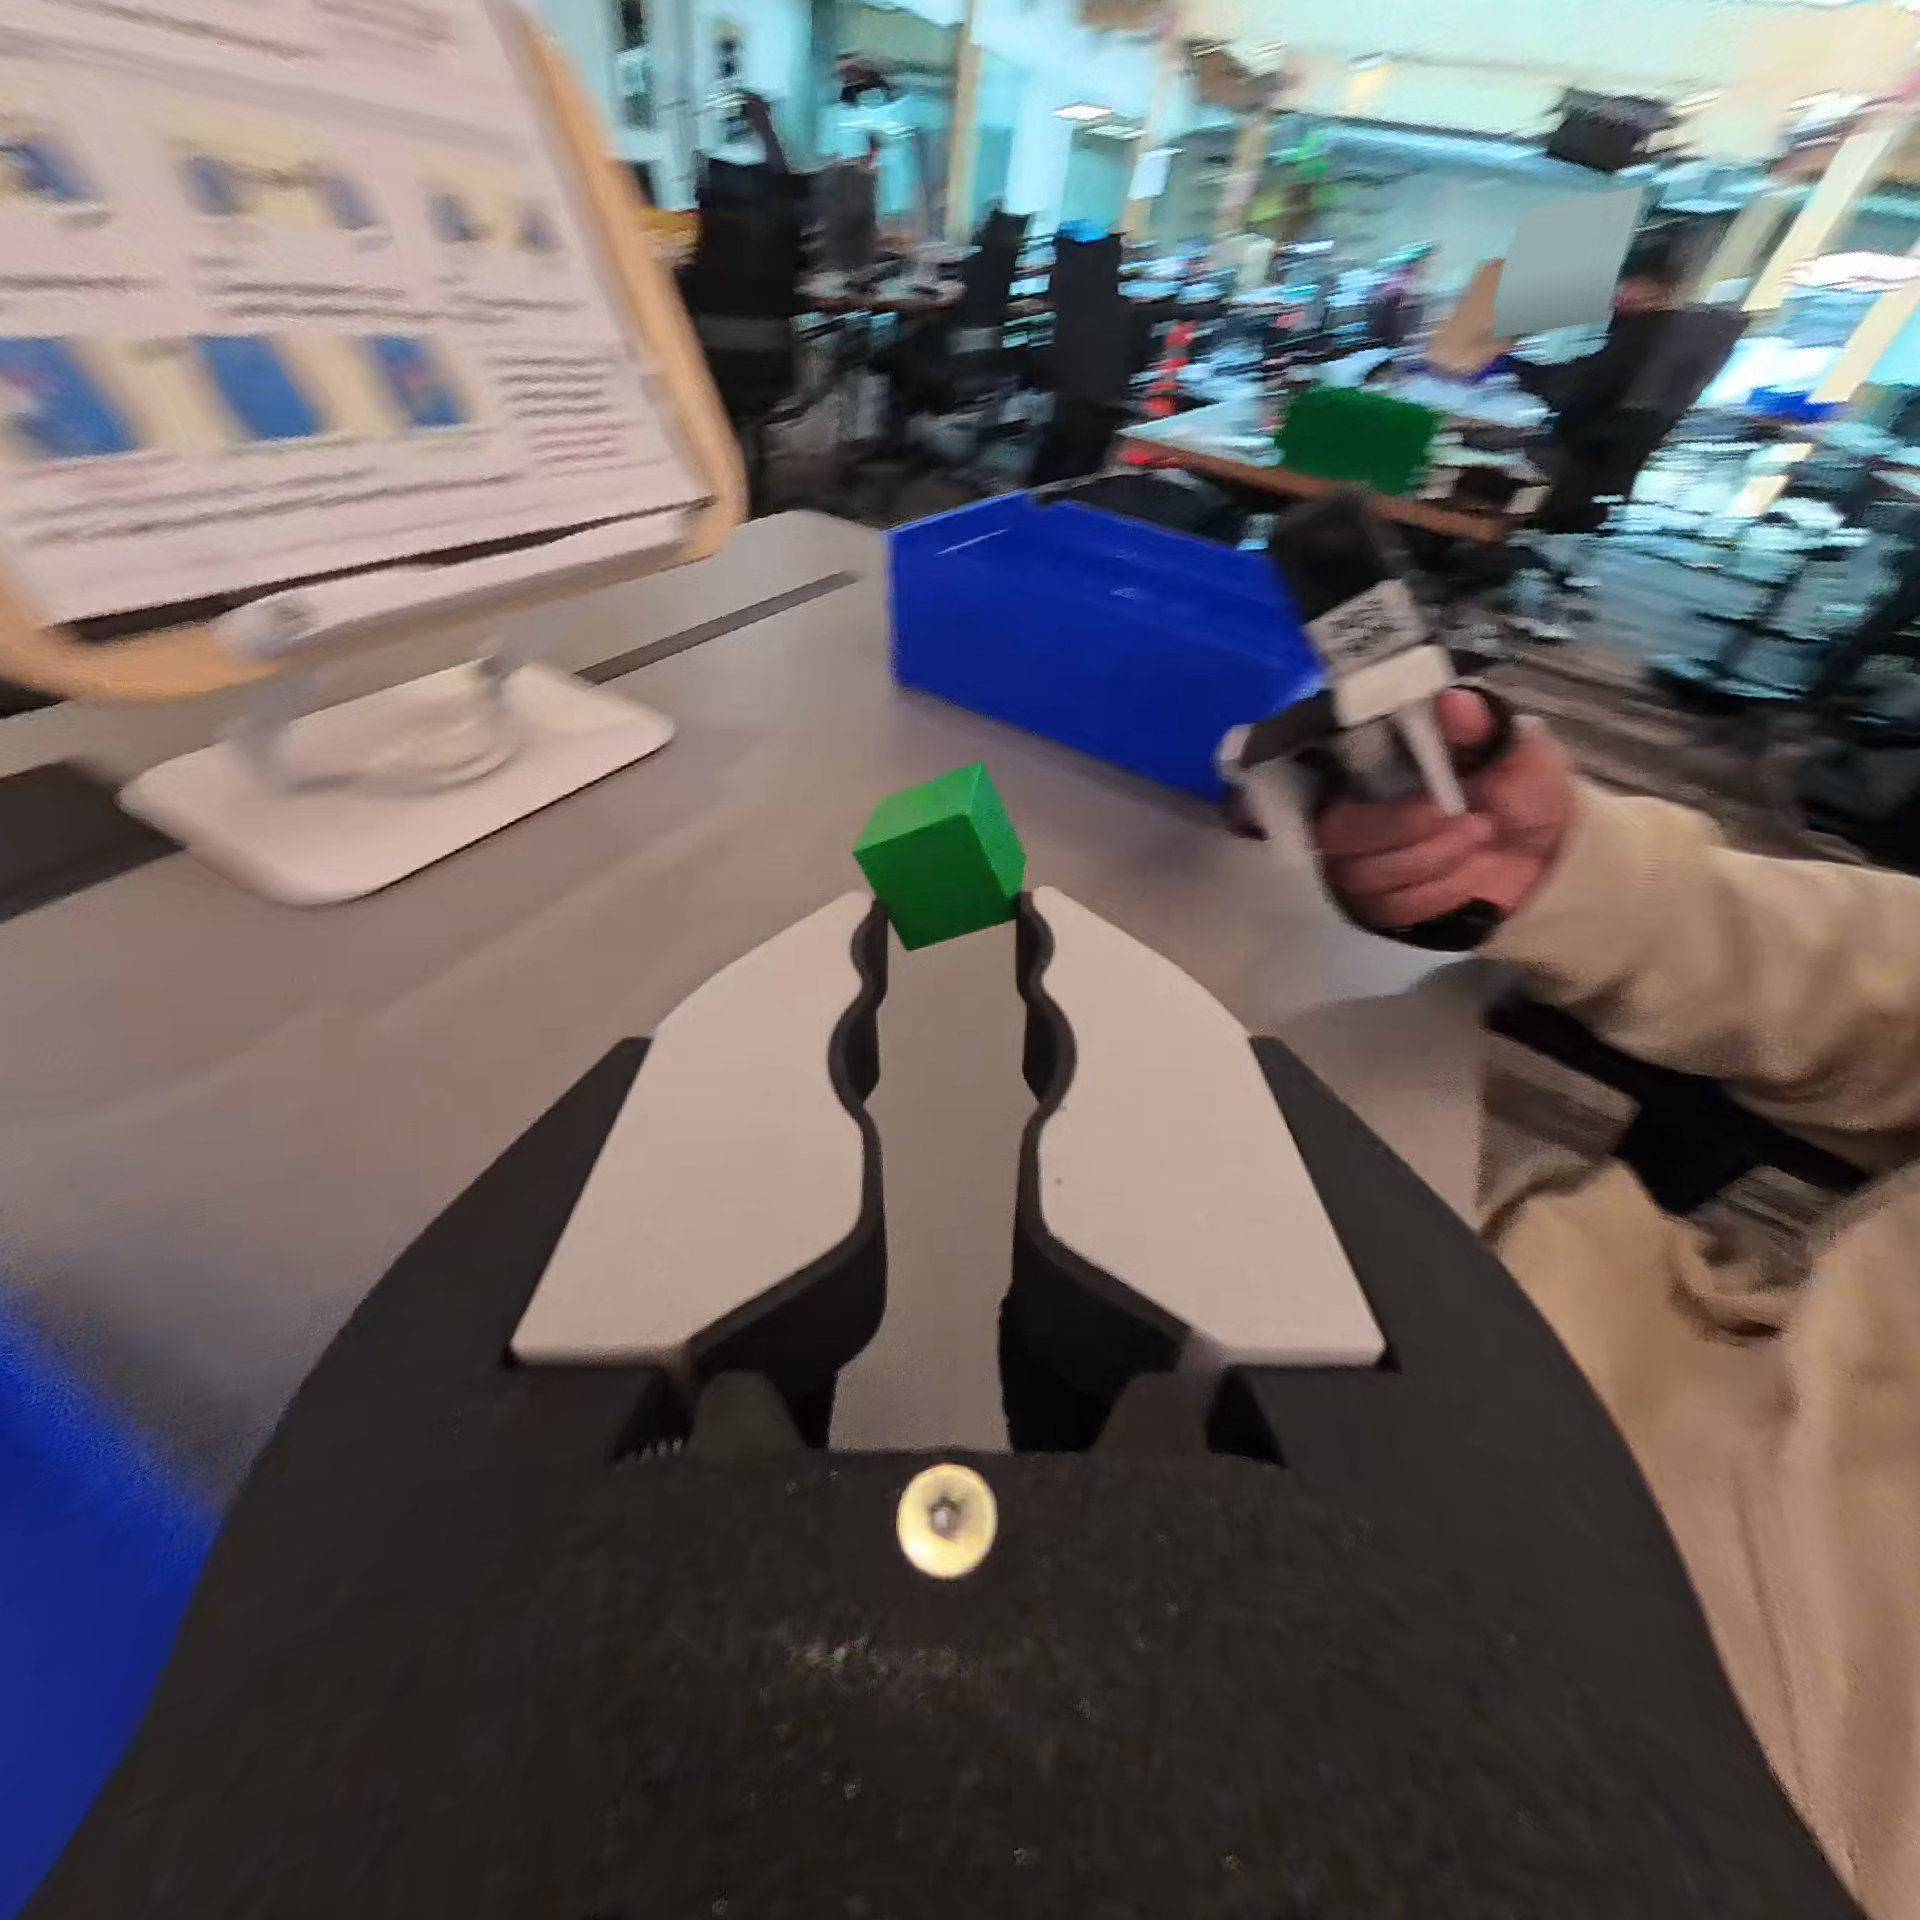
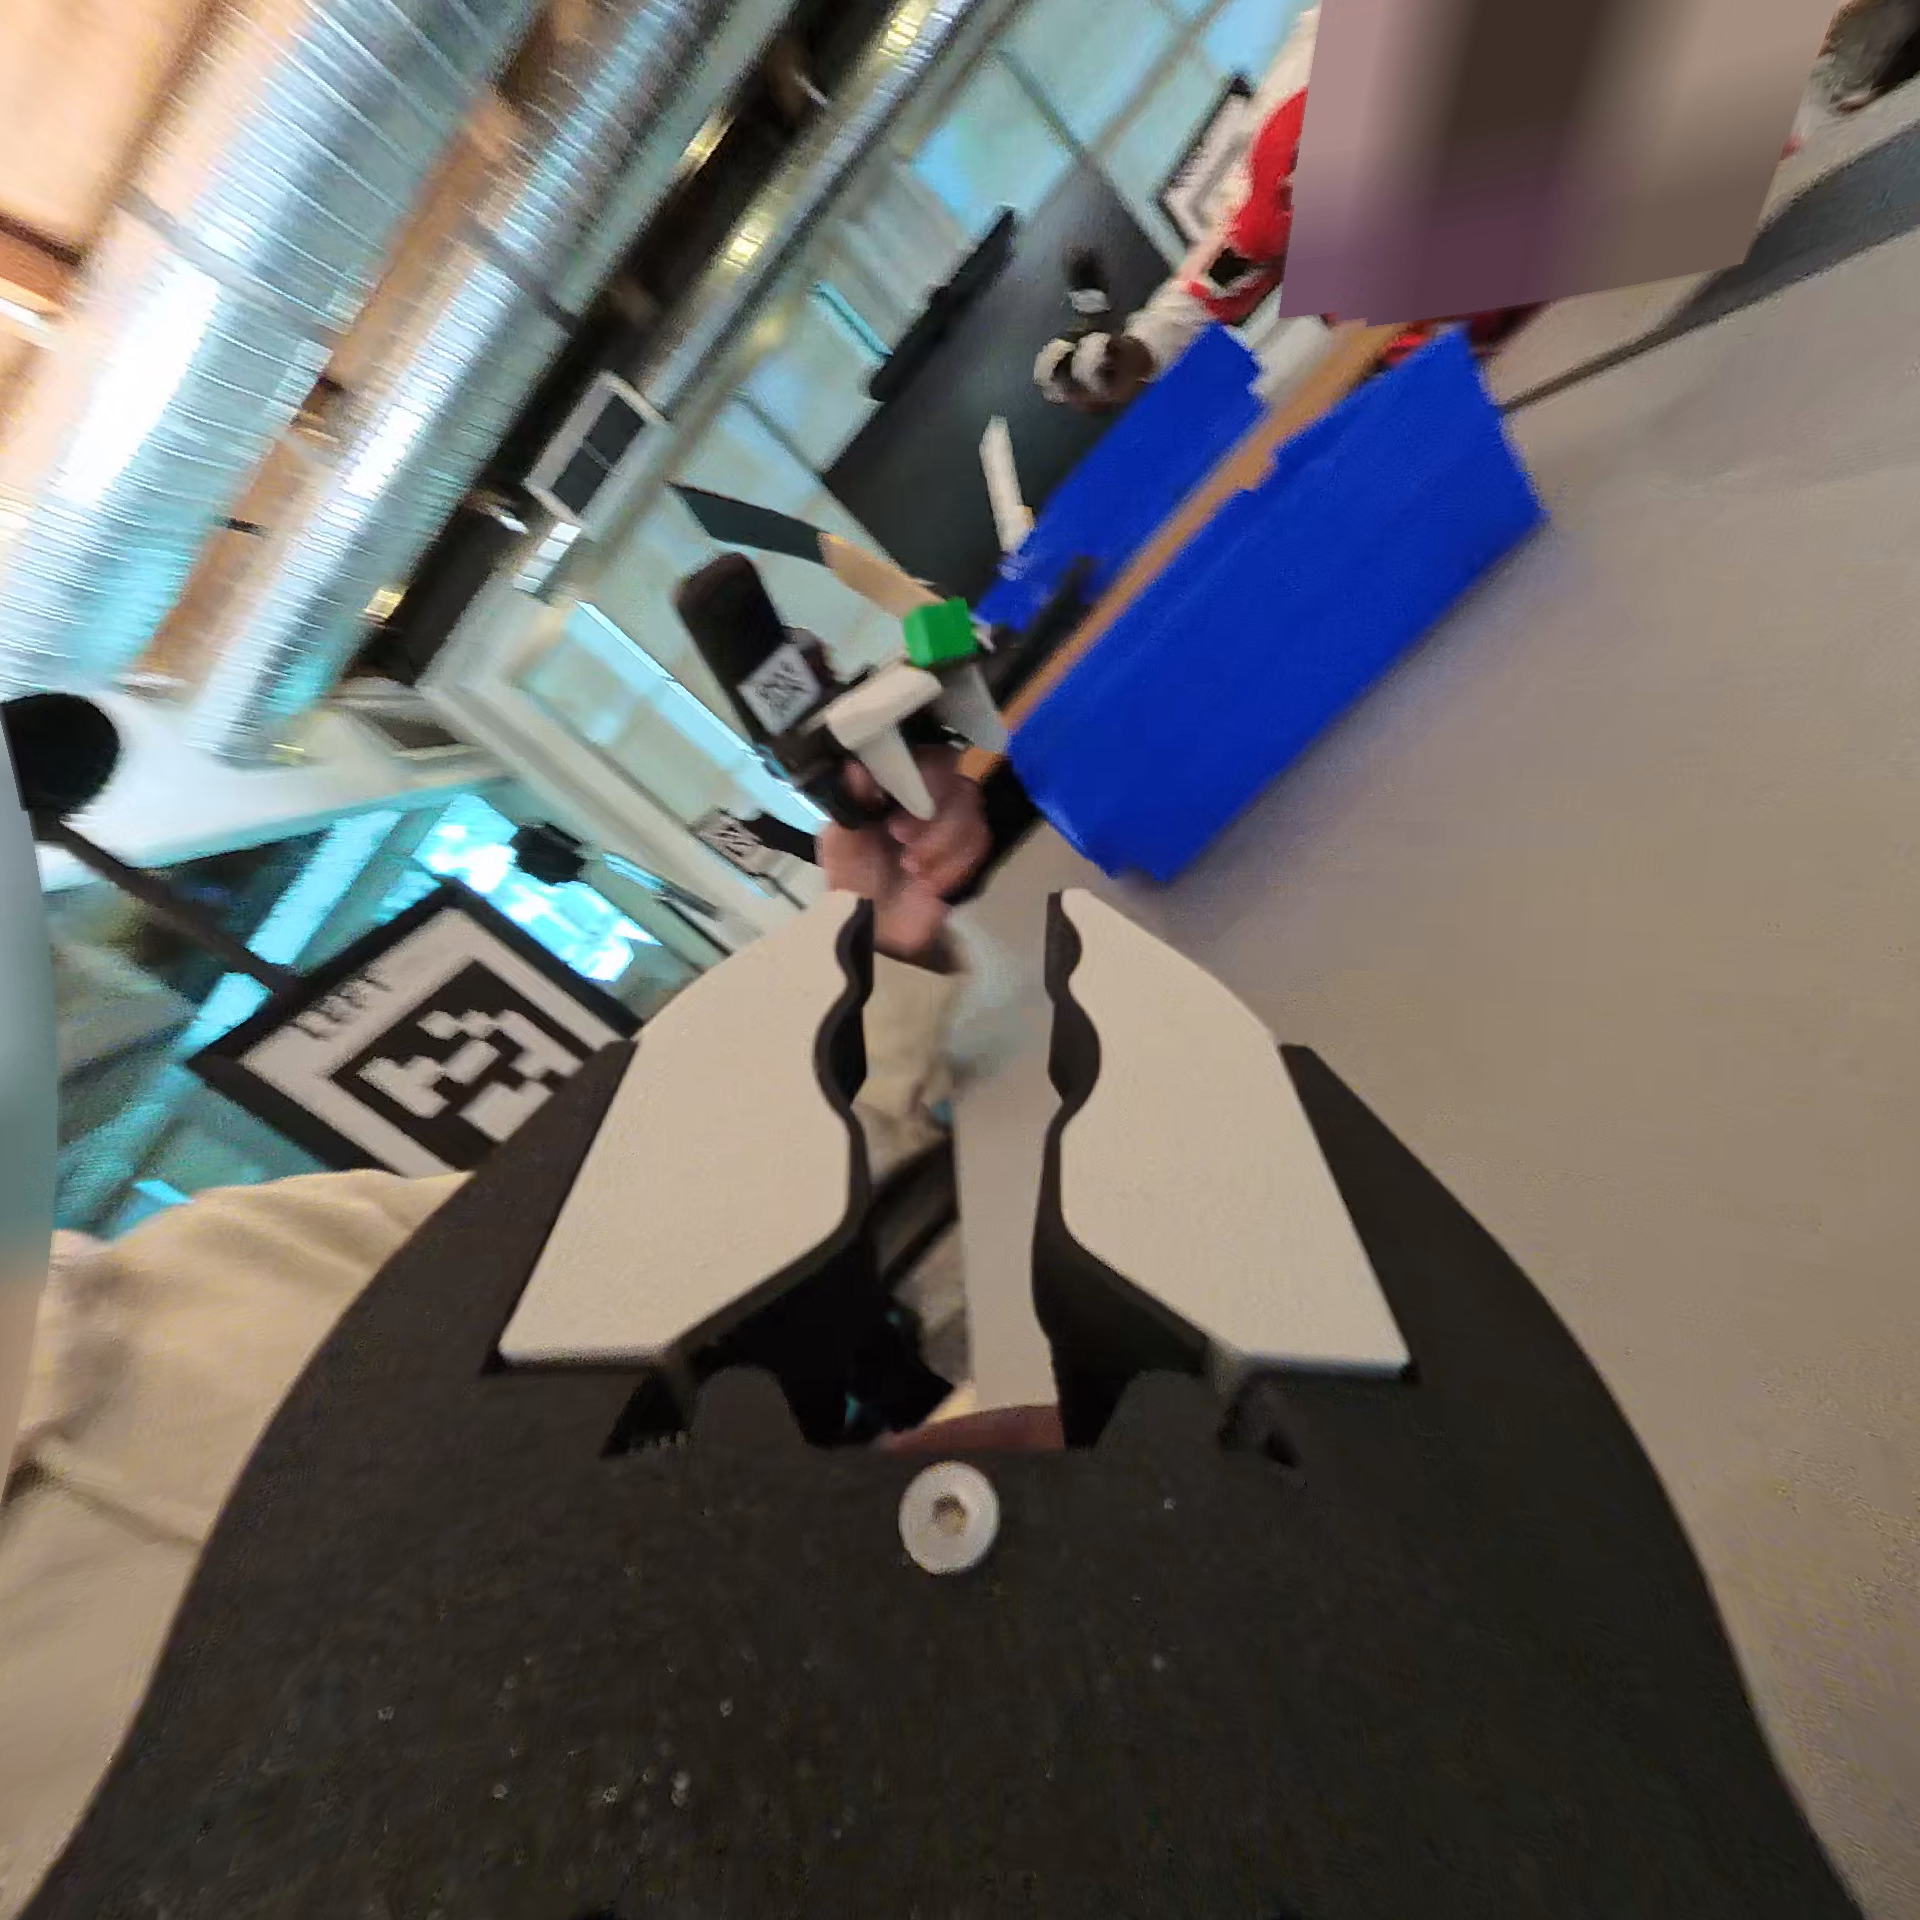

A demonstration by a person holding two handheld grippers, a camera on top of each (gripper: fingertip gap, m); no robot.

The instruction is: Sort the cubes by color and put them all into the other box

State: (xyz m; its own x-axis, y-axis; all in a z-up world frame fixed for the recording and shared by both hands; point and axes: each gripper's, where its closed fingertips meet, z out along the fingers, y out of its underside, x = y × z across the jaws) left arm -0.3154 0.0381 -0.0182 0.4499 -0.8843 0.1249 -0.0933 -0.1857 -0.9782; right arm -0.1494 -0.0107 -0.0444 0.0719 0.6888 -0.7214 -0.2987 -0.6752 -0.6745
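Note:
My left gripper (image 1: 943, 914) is shut on a green cube (image 1: 940, 857), pinched at the fingertips and held above the grey table (image 1: 416, 1039). A blue box (image 1: 1081, 623) stands ahead and a little to the right. Another blue box edge (image 1: 62, 1558) shows at the lower left. My right gripper (image 2: 956, 914) is open and empty, tilted, above the table. It also shows in the left wrist view (image 1: 1340, 748), held by a hand to the right of the cube. The right wrist view shows the left gripper with the green cube (image 2: 940, 634) beside a blue box (image 2: 1278, 644).
A tilted stand with a printed sheet (image 1: 312, 312) on a white base (image 1: 416, 769) stands at the left of the table. A green shape (image 1: 1356, 436) shows in the background. A black-and-white marker board (image 2: 416, 1060) lies low at the left. A beige sleeve (image 1: 1714, 987) reaches in from the right. The tips of one gripper are about 20 centimeters away from the tips of the other.

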